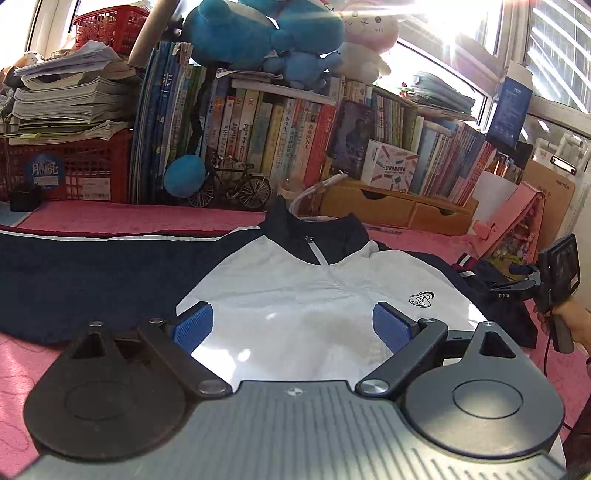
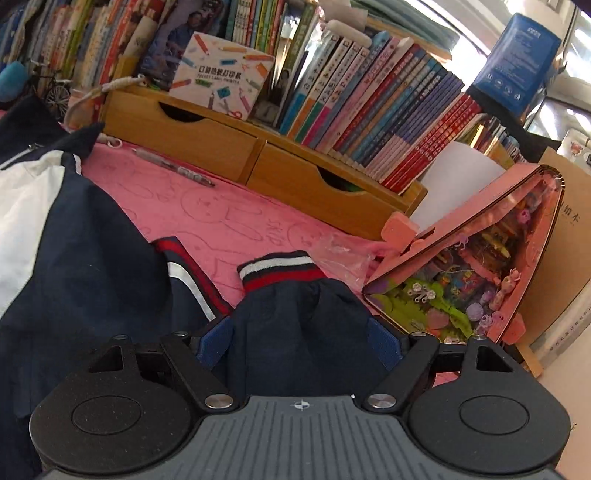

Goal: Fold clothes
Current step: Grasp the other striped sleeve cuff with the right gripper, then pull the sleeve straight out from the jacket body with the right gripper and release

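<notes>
Nearest, in the left wrist view, the left tongs (image 1: 291,326) stand wide apart, their blue pads (image 1: 192,326) poised over the white chest panel of a navy-and-white zip-neck jacket (image 1: 295,295); whether the pads touch the cloth cannot be told. The jacket lies front-up and spread flat on a pink-covered worktop (image 1: 110,218), collar pointing away from the camera, a small crest (image 1: 421,298) printed on the chest. One navy sleeve (image 1: 74,273), edged with a white stripe, extends straight out to the left of the view. At the right edge a hand (image 1: 570,321) holds the right tongs (image 1: 517,284) beside the jacket's other sleeve.

In the right wrist view, the right tongs (image 2: 299,341) are open to a moderate width, with the end of that navy sleeve (image 2: 295,325) bunched between the blue pads; a firm grip cannot be confirmed. The sleeve's striped cuff (image 2: 277,269), banded white, navy and red, lies just beyond the fingertips. To the left rests the jacket body with its striped hem (image 2: 192,273). Farther on, a pen (image 2: 173,168) lies on the pink cover before a wooden drawer unit (image 2: 258,155), and a pink diorama book-nook (image 2: 480,266) leans at right. Behind, rows of books (image 1: 295,140) fill the background, with blue plush toys (image 1: 266,33) on top and a miniature bicycle (image 1: 232,184) in front.
</notes>
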A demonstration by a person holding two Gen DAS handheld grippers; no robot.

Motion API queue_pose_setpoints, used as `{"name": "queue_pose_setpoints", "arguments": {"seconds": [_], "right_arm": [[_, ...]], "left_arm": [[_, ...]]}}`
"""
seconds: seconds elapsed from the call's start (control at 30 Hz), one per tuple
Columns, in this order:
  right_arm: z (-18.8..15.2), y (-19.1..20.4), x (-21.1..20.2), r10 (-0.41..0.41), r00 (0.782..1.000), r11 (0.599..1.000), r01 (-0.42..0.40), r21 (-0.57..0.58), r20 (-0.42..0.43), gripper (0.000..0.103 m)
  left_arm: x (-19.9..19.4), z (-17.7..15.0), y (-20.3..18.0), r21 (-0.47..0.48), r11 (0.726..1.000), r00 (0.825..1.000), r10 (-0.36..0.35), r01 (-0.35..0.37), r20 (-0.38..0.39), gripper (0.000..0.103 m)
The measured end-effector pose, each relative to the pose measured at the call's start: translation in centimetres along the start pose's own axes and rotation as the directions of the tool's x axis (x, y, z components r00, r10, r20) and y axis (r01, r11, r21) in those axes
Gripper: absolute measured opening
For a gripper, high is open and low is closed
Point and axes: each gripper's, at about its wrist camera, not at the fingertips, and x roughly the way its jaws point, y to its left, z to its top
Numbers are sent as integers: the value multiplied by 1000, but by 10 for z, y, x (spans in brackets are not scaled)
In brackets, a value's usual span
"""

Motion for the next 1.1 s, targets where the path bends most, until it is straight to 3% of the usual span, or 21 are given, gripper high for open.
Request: {"name": "queue_pose_setpoints", "arguments": {"seconds": [0.03,0.07,0.17,0.27,0.37,0.43,0.5,0.6,0.7,0.77,0.8,0.9,0.97,1.0,1.03,1.07,1.1], "right_arm": [[-4,-8,4,-48,999,999,48,19,-23,12],[-10,-19,3,-130,991,990,131,44,-25,7],[-31,-57,-6,-329,944,935,331,125,-37,9],[-55,-105,-10,-393,912,883,410,230,-117,9],[-74,-136,-8,-378,903,848,427,314,-205,19],[-81,-144,-5,-355,896,851,428,304,-268,61],[-80,-138,-17,-346,908,872,404,276,-237,80],[-58,-118,-49,-317,945,911,326,253,-78,96],[-21,-91,-55,-92,992,973,72,217,83,100],[3,-66,-46,78,987,982,-101,163,141,100],[15,-51,-36,128,982,981,-145,126,138,100],[26,-37,-20,145,981,980,-160,119,129,99],[30,-32,-13,137,983,980,-153,130,123,88],[32,-30,-9,133,984,980,-149,135,120,65],[34,-27,-5,129,985,979,-145,140,117,30],[36,-25,-1,125,985,979,-141,145,115,14],[38,-23,3,122,986,979,-138,151,112,5]], "left_arm": [[11,-2,-4,15,1000,1000,-4,5,-17,95],[22,-4,-7,30,1000,999,-5,6,-36,95],[43,-14,-8,65,998,996,29,-24,-80,95],[55,-25,-1,56,997,990,66,-59,-122,95],[61,-32,8,24,997,986,78,-75,-150,95],[63,-34,10,21,996,983,89,-87,-160,95],[62,-32,10,23,996,983,83,-81,-165,95],[60,-28,11,20,997,983,78,-76,-168,96],[61,-21,19,-22,995,985,91,-95,-148,97],[61,-16,24,-52,993,985,97,-105,-141,97],[60,-14,26,-66,992,986,94,-104,-136,97],[57,-3,30,-68,992,988,95,-104,-124,97],[54,4,30,-39,993,988,103,-108,-113,97],[54,7,29,-22,994,988,106,-109,-108,98],[54,9,29,-5,994,989,109,-111,-103,99],[55,11,28,9,994,989,112,-112,-99,100],[57,11,28,18,993,989,114,-113,-96,100]]}}
